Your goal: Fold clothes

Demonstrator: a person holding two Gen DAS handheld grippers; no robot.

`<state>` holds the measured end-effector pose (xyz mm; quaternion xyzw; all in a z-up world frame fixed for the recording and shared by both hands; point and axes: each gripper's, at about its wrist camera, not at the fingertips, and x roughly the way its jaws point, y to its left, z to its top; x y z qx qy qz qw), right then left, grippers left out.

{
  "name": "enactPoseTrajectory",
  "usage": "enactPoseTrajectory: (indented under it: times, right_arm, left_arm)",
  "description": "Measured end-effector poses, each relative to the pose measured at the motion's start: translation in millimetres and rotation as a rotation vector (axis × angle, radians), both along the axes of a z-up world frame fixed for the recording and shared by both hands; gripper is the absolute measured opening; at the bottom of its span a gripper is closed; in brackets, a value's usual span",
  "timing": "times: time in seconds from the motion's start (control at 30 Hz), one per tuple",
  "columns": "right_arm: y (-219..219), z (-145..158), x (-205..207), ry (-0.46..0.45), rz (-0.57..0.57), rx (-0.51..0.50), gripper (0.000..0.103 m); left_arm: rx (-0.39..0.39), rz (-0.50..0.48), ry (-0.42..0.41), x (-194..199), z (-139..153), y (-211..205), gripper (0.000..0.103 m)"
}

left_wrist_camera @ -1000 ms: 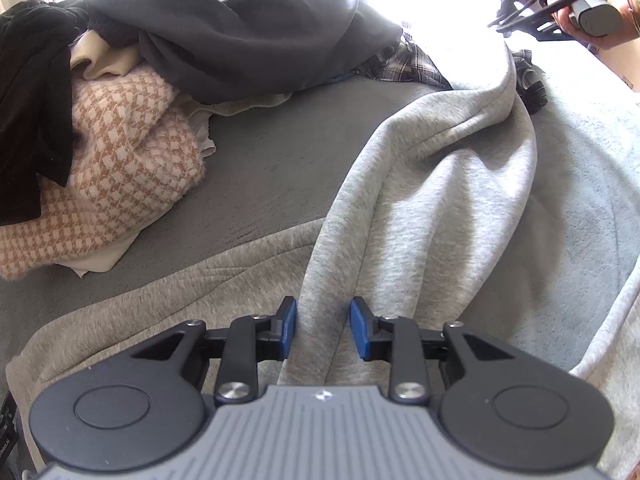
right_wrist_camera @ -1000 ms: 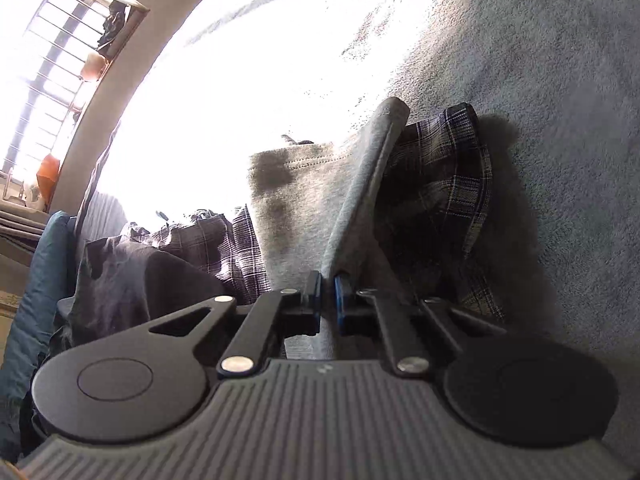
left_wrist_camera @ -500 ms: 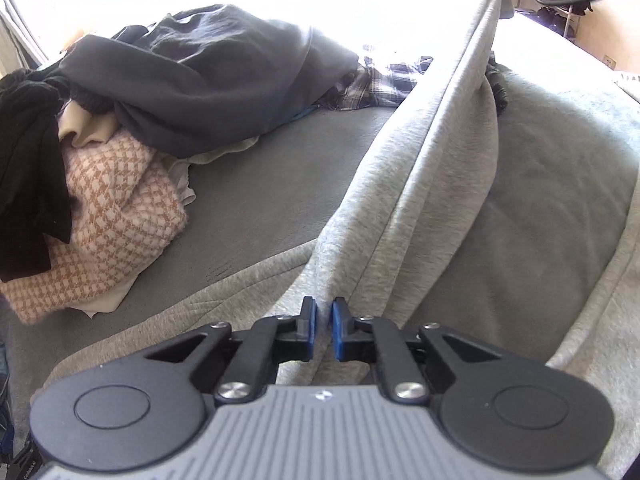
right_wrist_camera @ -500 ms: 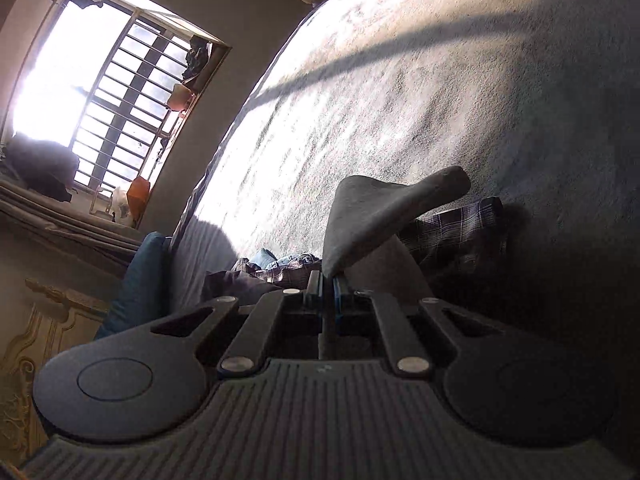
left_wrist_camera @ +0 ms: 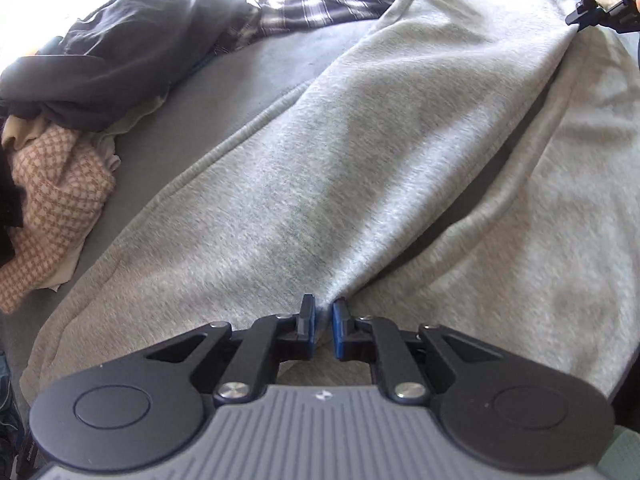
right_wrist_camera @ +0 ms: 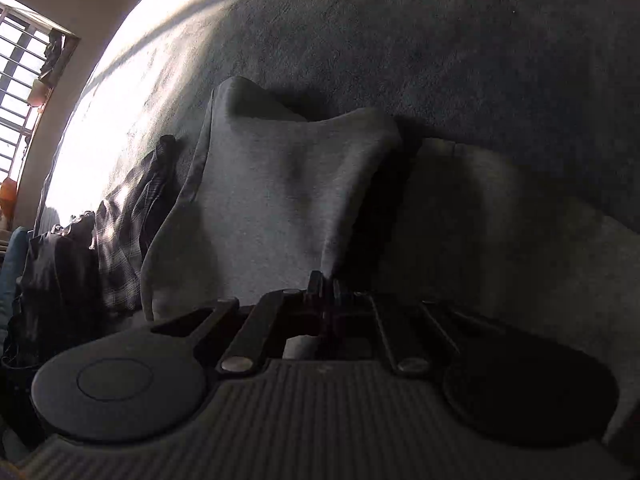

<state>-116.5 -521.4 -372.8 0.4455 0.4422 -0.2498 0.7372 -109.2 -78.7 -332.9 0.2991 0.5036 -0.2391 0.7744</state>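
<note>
A grey bed cover (left_wrist_camera: 276,60) fills both views, and most of it lies under the light grey garment (left_wrist_camera: 360,152), spread wide with one panel lifted into a taut fold that runs from the near edge up to the far right corner. The left wrist view alone shows the heap at the left: a dark grey garment (left_wrist_camera: 120,52) on top, a plaid shirt (left_wrist_camera: 320,4) trailing from it toward the grey garment's far end, and a tan-and-cream checked knit (left_wrist_camera: 52,208) lower down. The right wrist view, much darker, alone shows a barred window (right_wrist_camera: 20,76) at the far left and the garment's far hem (right_wrist_camera: 280,184) standing up in a peak, with the plaid shirt (right_wrist_camera: 132,216) beside it.

The left gripper (left_wrist_camera: 323,326) has its blue-padded fingers (left_wrist_camera: 307,326) nearly together, clamped on the near end of the fold, having just been closing on that cloth. The right gripper (right_wrist_camera: 326,292) has its fingers pinched together on the garment's raised far edge; in the left view it appears only as a black frame at the top right corner.
</note>
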Motion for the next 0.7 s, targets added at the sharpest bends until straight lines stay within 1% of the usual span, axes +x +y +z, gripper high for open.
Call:
enactPoseTrajectory:
  times: [0.03, 0.07, 0.1, 0.13, 0.2, 0.27, 0.33, 0.4, 0.43, 0.5, 0.57, 0.63, 0.67, 0.7]
  right_arm:
    - [2.3, -5.8, 2.5, 0.03, 0.042, -0.022, 0.004]
    - [4.5, -11.3, 5.3, 0.06, 0.084, -0.045, 0.006]
    - [7.0, -12.6, 12.2, 0.097, 0.136, -0.073, 0.011]
    - [8.3, -7.1, 16.5, 0.119, 0.171, -0.098, 0.014]
    - [10.9, 4.1, 25.0, 0.163, 0.242, -0.15, 0.03]
    - [11.1, 26.9, 29.8, 0.196, 0.293, -0.258, 0.032]
    - [15.0, 52.2, 35.6, 0.195, 0.347, -0.365, 0.032]
    - [28.7, 76.5, 49.5, 0.15, 0.436, -0.465, 0.032]
    - [41.3, 89.3, 61.1, 0.109, 0.503, -0.503, 0.032]
    - [73.1, 108.3, 90.0, 0.008, 0.647, -0.525, 0.032]
    - [123.0, 119.2, 131.1, -0.101, 0.817, -0.493, 0.033]
    - [186.9, 126.3, 175.3, -0.227, 1.008, -0.408, 0.035]
    - [227.7, 121.7, 193.5, -0.259, 1.11, -0.334, 0.042]
    - [268.5, 117.0, 211.7, -0.292, 1.21, -0.258, 0.046]
  left_arm:
    - [0.01, -0.004, 0.004, -1.1, -1.9, -1.0, 0.013]
    - [0.014, 0.001, 0.008, -0.9, -1.6, -1.2, 0.016]
    - [0.011, 0.011, 0.016, 0.3, 0.2, -0.7, 0.02]
    - [0.001, 0.029, 0.024, 1.8, 3.8, 0.5, 0.022]
    - [-0.039, 0.088, 0.031, 6.1, 13.9, 5.0, 0.03]
    - [-0.099, 0.16, 0.034, 10.8, 25.4, 12.8, 0.032]
    - [-0.159, 0.247, 0.009, 15.3, 37.4, 22.9, 0.033]
    - [-0.219, 0.339, -0.029, 21.7, 47.9, 34.0, 0.036]
    - [-0.245, 0.388, -0.048, 25.2, 52.3, 40.1, 0.036]
    - [-0.289, 0.488, -0.085, 32.1, 59.8, 54.6, 0.036]
    - [-0.325, 0.594, -0.126, 37.9, 67.2, 75.9, 0.036]
    - [-0.337, 0.698, -0.169, 40.3, 73.4, 103.7, 0.039]
    - [-0.331, 0.744, -0.188, 39.7, 74.7, 118.5, 0.039]
    - [-0.321, 0.784, -0.202, 38.4, 74.9, 133.0, 0.04]
